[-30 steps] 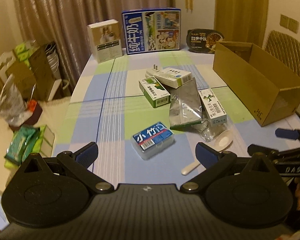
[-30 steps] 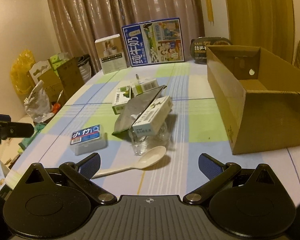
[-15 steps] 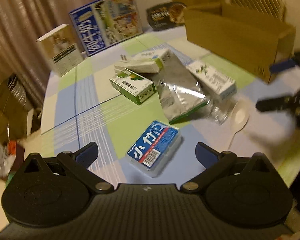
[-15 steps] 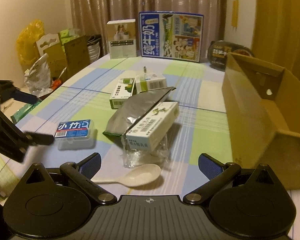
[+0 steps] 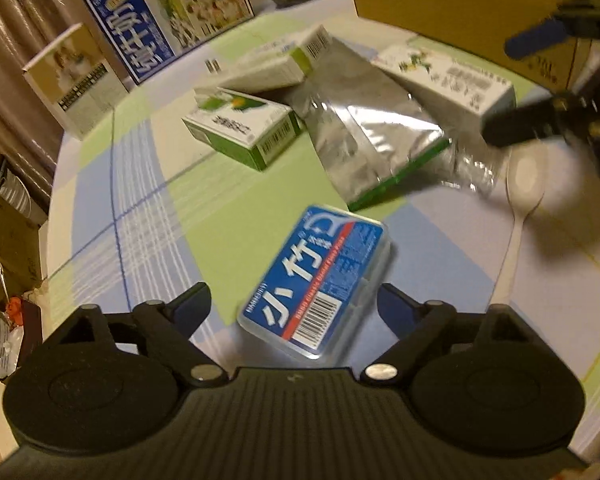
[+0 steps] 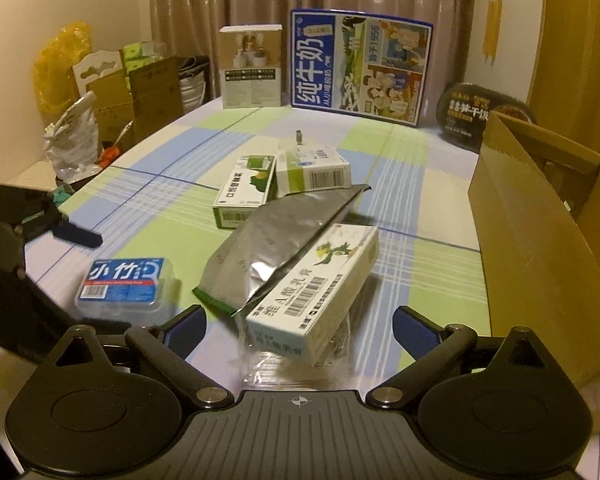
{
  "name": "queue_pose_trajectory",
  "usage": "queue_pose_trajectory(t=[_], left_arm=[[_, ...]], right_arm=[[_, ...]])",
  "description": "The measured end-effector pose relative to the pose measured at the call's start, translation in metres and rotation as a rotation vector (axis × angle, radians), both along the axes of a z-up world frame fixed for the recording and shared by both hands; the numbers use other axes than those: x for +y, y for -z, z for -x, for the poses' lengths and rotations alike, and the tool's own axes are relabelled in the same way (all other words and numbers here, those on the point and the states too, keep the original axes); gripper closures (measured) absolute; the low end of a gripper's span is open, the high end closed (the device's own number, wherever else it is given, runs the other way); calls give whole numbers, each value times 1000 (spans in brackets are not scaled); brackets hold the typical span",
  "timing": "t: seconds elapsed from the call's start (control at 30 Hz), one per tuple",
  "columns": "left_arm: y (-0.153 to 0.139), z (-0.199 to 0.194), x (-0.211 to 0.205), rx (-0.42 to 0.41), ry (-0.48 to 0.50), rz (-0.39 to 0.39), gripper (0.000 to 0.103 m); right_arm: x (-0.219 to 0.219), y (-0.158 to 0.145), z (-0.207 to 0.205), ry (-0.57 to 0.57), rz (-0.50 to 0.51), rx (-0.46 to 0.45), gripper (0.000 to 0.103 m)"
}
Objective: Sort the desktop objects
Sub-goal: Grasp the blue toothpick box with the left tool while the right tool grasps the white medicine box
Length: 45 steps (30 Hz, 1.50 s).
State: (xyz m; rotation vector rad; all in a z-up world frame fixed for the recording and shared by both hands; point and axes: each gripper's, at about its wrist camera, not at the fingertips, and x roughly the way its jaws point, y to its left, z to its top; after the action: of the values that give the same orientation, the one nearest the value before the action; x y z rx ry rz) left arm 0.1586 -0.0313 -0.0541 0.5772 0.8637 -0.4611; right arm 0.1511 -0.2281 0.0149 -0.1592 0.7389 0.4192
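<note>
The left gripper (image 5: 292, 304) has dropped down and its jaws are closing around the blue case (image 5: 316, 280), low in the frame. The right gripper (image 6: 300, 326) closes around the white box (image 6: 320, 292). Neither squeezes yet.

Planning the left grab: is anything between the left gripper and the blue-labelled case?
Nothing visible. The blue-labelled case lies flat on the table, already between the closing fingers of the left gripper, untouched. The foil bag and spoon lie beyond it.
</note>
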Motion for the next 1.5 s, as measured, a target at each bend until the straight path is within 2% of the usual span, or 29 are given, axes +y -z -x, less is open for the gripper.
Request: queue_pose_trajectory(t=[0.1, 0.2, 0.3, 0.37, 0.43, 0.5, 0.6, 0.7, 0.8, 0.9, 0.93, 1.07, 1.17, 1.33, 1.5], left_arm=[[1, -1, 0, 22, -8, 14, 23], [-2, -8, 4, 88, -88, 61, 35], [-8, -15, 12, 167, -189, 176, 40], [-12, -15, 13, 209, -209, 247, 47], [-14, -12, 9, 216, -205, 257, 48], [-14, -9, 2, 203, -183, 229, 49], [-11, -6, -8, 188, -150, 207, 50], [-10, -2, -13, 176, -131, 207, 50], [-9, -1, -17, 167, -114, 207, 48], [-11, -1, -18, 145, -110, 212, 35], [-12, 0, -18, 136, -110, 214, 33], [-13, 0, -19, 122, -122, 225, 32], [-10, 0, -19, 122, -133, 216, 32], [-7, -1, -20, 113, -160, 208, 33], [-4, -6, -20, 114, -183, 218, 37]], right_arm=[[0, 3, -4, -1, 6, 18, 14], [1, 5, -6, -3, 10, 31, 20], [2, 6, -4, -3, 16, 25, 23], [2, 6, -5, 5, 22, 18, 25], [2, 7, -8, 14, 18, 20, 29], [3, 7, -11, 16, 19, 16, 31], [8, 7, -12, 4, 33, 4, 38], [11, 6, -8, -12, 56, -13, 54], [10, 4, -2, -10, 75, -32, 57], [2, 1, 5, -1, 73, -32, 61], [-2, -1, 9, 4, 66, -26, 63], [-10, 0, 28, -5, 65, 10, 64], [-9, 2, 30, -7, 66, -2, 62], [-10, 1, 23, 12, 56, -22, 47], [-9, 2, 13, 26, 37, -20, 42]])
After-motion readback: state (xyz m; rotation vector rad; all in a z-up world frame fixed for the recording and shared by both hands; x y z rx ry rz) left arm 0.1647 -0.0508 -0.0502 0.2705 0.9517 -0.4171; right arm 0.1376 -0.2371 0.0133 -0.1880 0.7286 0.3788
